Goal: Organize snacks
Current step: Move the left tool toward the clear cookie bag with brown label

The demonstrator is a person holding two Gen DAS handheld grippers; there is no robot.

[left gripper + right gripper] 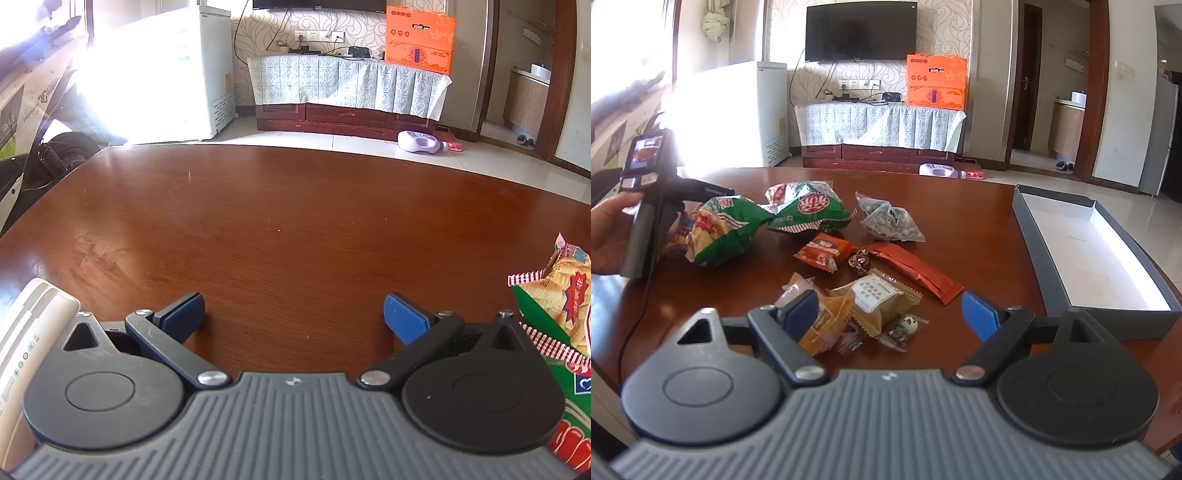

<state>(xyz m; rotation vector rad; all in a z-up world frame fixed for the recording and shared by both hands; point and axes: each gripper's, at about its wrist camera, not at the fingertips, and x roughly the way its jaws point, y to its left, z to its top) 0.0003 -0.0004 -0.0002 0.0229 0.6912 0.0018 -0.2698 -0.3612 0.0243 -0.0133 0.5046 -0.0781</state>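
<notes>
We would start from the grey box (1100, 258), which lies bare at the table's (990, 221) right edge, well apart from the snacks; judging by this, nothing is packed yet; we should take the bulky green chip bags (809, 210) first, gripping a crimped end, then the red stick pack (916, 271), then the small yellow packets (882, 301) between the spread fingers of the right gripper (892, 312); the left gripper (293, 314), also spread, holds nothing; only the right view shows the box and pile; the left shows bare wood and one chip bag (557, 295).
</notes>
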